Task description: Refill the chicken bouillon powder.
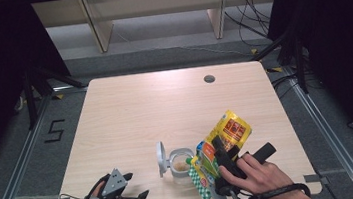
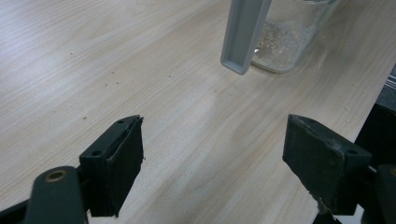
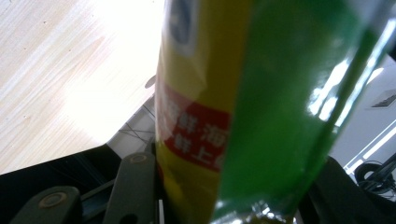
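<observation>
A clear jar (image 1: 179, 165) with its grey lid (image 1: 161, 157) swung open was found on the table (image 1: 131, 119), holding a shallow layer of pale granules. A yellow-green pouch (image 1: 222, 144) was gripped, tilted beside the jar, by the right gripper (image 1: 223, 158). The left gripper (image 1: 133, 186) was noted with fingers (image 2: 116, 161) spread wide, empty.

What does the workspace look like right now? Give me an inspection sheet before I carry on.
Surface: light wood table, a round hole near its far edge, small crumbs scattered near the jar.
Job's things: clear jar with its grey hinged lid open, some pale grains at the bottom; yellow-green pouch tilted beside the jar.
Clutter: nothing seen.
Grippers: left claw open, low over the table edge; right claw shut on the pouch.
Cables: black cables on the floor behind the table.
Surroundings: grey floor, wooden shelving at the back, dark curtains at the sides.
</observation>
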A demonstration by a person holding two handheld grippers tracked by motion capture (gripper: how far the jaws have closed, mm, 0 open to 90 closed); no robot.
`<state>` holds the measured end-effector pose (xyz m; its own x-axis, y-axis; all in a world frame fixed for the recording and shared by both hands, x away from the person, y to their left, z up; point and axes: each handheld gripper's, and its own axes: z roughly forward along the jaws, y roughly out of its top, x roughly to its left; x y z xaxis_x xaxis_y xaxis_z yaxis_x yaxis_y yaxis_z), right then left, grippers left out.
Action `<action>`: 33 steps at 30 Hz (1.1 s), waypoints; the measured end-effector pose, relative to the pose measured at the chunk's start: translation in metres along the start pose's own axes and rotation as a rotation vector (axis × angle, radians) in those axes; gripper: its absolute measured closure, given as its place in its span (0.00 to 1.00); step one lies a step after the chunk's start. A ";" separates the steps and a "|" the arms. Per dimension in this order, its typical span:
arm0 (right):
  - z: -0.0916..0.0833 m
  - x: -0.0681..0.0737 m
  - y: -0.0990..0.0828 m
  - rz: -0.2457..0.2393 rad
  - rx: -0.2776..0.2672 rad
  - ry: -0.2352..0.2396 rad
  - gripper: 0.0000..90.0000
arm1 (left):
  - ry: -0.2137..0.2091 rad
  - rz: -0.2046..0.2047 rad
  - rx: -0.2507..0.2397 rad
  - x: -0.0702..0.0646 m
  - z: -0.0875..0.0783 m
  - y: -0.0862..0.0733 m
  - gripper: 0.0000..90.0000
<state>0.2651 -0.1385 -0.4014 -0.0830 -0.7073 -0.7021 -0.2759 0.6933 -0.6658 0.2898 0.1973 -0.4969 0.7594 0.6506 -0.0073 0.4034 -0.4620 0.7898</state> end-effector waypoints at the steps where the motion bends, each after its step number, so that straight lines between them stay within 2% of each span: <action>1: 0.000 0.000 0.000 -0.003 0.000 -0.001 0.64 | 0.000 0.001 0.000 0.000 0.000 0.000 0.22; 5: 0.000 -0.001 -0.001 -0.005 -0.002 -0.003 0.64 | 0.002 -0.029 -0.021 -0.002 0.003 0.000 0.22; 6: 0.000 -0.001 -0.001 -0.005 -0.002 -0.002 0.64 | -0.014 -0.030 -0.010 -0.001 0.002 0.001 0.22; 7: 0.001 -0.001 -0.001 -0.005 -0.004 -0.002 0.64 | -0.008 -0.059 -0.020 -0.003 0.003 0.000 0.22; 8: 0.001 -0.001 -0.001 -0.006 -0.007 -0.002 0.64 | -0.001 -0.010 0.007 0.000 0.002 0.001 0.22; 9: 0.002 -0.002 -0.001 -0.011 -0.004 0.003 0.64 | 0.001 0.002 0.010 0.000 0.002 0.002 0.22; 11: 0.003 -0.001 -0.001 -0.009 -0.014 -0.002 0.64 | -0.009 -0.019 -0.007 -0.001 0.003 0.002 0.22; 14: 0.004 -0.002 -0.003 -0.009 -0.014 0.000 0.64 | -0.004 -0.013 0.012 0.000 0.004 0.002 0.22; 15: 0.004 -0.002 -0.003 -0.016 -0.010 0.004 0.64 | -0.011 -0.059 -0.015 -0.003 0.006 0.001 0.22; 16: 0.004 -0.003 -0.003 -0.020 -0.009 0.004 0.64 | -0.005 -0.040 0.005 -0.001 0.004 0.001 0.22; 18: 0.004 -0.003 -0.002 -0.015 -0.008 0.006 0.64 | -0.010 -0.011 -0.001 0.000 0.003 0.001 0.22; 20: 0.005 -0.003 -0.002 -0.018 -0.012 0.007 0.64 | -0.010 -0.016 -0.007 0.000 0.003 0.001 0.22; 21: 0.005 -0.004 -0.001 -0.019 -0.014 0.001 0.64 | -0.002 -0.034 -0.006 -0.001 0.003 0.000 0.22; 23: 0.004 -0.004 -0.001 -0.015 -0.007 0.006 0.64 | -0.011 -0.010 0.001 -0.001 0.002 0.001 0.22; 24: 0.004 -0.005 -0.001 -0.015 -0.007 0.006 0.64 | -0.009 -0.031 0.001 -0.002 0.003 0.000 0.22; 25: 0.004 -0.005 -0.001 -0.017 -0.007 0.006 0.64 | -0.012 -0.021 0.023 -0.001 0.002 0.001 0.22; 26: 0.004 -0.005 -0.001 -0.018 -0.007 0.007 0.64 | -0.009 -0.031 0.011 -0.001 0.002 0.000 0.22; 27: 0.004 -0.005 -0.001 -0.015 -0.008 0.008 0.64 | -0.007 -0.024 0.012 -0.001 0.002 0.001 0.22; 29: 0.004 -0.004 -0.001 -0.017 -0.014 0.005 0.64 | -0.011 -0.045 0.000 -0.002 0.003 0.000 0.22; 31: 0.005 -0.003 -0.002 -0.014 -0.019 -0.001 0.65 | -0.006 -0.033 -0.001 -0.002 0.003 0.000 0.22; 32: 0.004 -0.003 -0.002 -0.014 -0.019 -0.001 0.65 | -0.006 -0.013 0.003 -0.001 0.003 0.000 0.22; 33: 0.004 -0.003 -0.002 -0.014 -0.018 0.001 0.64 | -0.011 -0.021 -0.011 -0.001 0.004 0.000 0.22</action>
<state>0.2700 -0.1371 -0.3987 -0.0795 -0.7170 -0.6925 -0.2938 0.6807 -0.6711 0.2908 0.1942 -0.4990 0.7565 0.6532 -0.0310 0.4140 -0.4416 0.7960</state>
